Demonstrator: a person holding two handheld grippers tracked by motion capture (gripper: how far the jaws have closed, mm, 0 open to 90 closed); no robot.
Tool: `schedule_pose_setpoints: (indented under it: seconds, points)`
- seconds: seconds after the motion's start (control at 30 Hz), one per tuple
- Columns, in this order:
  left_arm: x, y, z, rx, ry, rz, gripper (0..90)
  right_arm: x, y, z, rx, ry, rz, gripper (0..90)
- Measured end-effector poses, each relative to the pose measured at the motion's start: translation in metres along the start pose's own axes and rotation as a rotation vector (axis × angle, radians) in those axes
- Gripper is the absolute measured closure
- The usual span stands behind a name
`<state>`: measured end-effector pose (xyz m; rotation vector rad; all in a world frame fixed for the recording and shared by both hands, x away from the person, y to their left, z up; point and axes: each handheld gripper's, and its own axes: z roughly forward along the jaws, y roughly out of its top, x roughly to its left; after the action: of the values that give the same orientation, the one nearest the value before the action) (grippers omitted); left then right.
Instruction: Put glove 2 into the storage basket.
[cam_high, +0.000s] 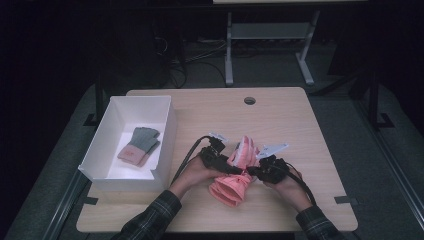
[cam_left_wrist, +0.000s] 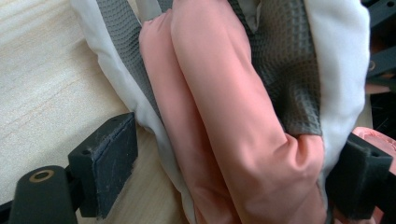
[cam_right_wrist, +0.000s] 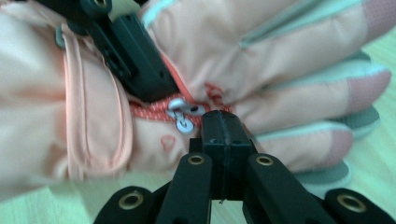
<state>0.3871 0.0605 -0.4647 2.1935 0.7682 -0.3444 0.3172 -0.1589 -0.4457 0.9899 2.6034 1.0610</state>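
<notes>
person's sleeves: plaid cuffs (cam_high: 155, 212) enter from the near edge of the tabletop, hands meeting at its middle.
pink ski gloves: a padded salmon-pink pair (cam_high: 234, 181) lies on the tabletop between the two hands, cuffs toward the person, fingers pointing away; grey textured palms and pale trim show in the left tool view (cam_left_wrist: 289, 70).
left tool: the left tool (cam_high: 220, 162) sits at the gloves' left side; its jaws stand spread wide with the stacked gloves between them, one pad (cam_left_wrist: 109, 161) clear of the fabric on the tabletop side, the other against the white edge at the far side; released, not clamping.
right tool: the right tool (cam_right_wrist: 224, 135) has its jaws clenched flat together, tip just beside the small metal clip (cam_right_wrist: 183, 114) at the gloves' wrist; whether it pinches fabric or the clip i cannot tell.
tabletop: light wood (cam_high: 280, 125), with a round cable hole (cam_high: 249, 100) near the far edge.
white box: an open white box (cam_high: 167, 125) stands at the left of the tabletop, well apart from the pink gloves.
knit gloves: a grey pair with pink cuffs (cam_high: 139, 145) lies flat inside the box.
</notes>
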Motion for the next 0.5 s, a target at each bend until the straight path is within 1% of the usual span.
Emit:
schedule_pose_setpoints:
  seconds: [0.1, 0.13, 0.2, 0.23, 0.3, 0.33, 0.4, 0.43, 0.47, 0.5]
  points:
    - [0.0, 0.0, 0.0, 0.002, 0.001, 0.0, 13.4, -0.001, -0.003, 0.0, -0.003, 0.003, 0.006, 90.0]
    - [0.0, 0.0, 0.0, 0.0, 0.002, 0.0, 13.8, 0.0, -0.002, 0.002, 0.005, -0.001, -0.005, 90.0]
    - [-0.002, 0.001, 0.0, 0.011, 0.013, 0.014, 13.8, 0.001, -0.001, 0.004, 0.009, 0.002, 0.002, 90.0]
    - [-0.002, 0.001, 0.001, 0.012, -0.003, 0.01, 15.0, 0.001, -0.001, 0.006, 0.01, 0.003, 0.001, 90.0]
    - [0.0, 0.001, 0.002, 0.016, -0.043, 0.0, 20.7, 0.001, -0.001, 0.008, 0.009, 0.0, -0.007, 90.0]
    - [0.001, 0.001, 0.002, 0.019, -0.054, -0.001, 22.8, 0.002, -0.001, 0.009, 0.008, -0.001, -0.001, 90.0]
    - [0.001, 0.002, 0.003, 0.027, -0.064, -0.003, 24.2, 0.002, -0.002, 0.01, 0.004, 0.0, 0.004, 90.0]
    - [0.0, 0.003, 0.005, 0.029, -0.071, -0.011, 25.3, 0.003, -0.001, 0.011, 0.003, -0.001, 0.003, 90.0]
    - [0.0, 0.004, 0.005, 0.04, -0.073, -0.004, 26.4, 0.003, -0.001, 0.011, 0.007, -0.006, -0.005, 90.0]
    - [0.0, 0.004, 0.005, 0.045, -0.077, -0.008, 27.3, 0.004, -0.001, 0.012, 0.006, -0.006, 0.002, 90.0]
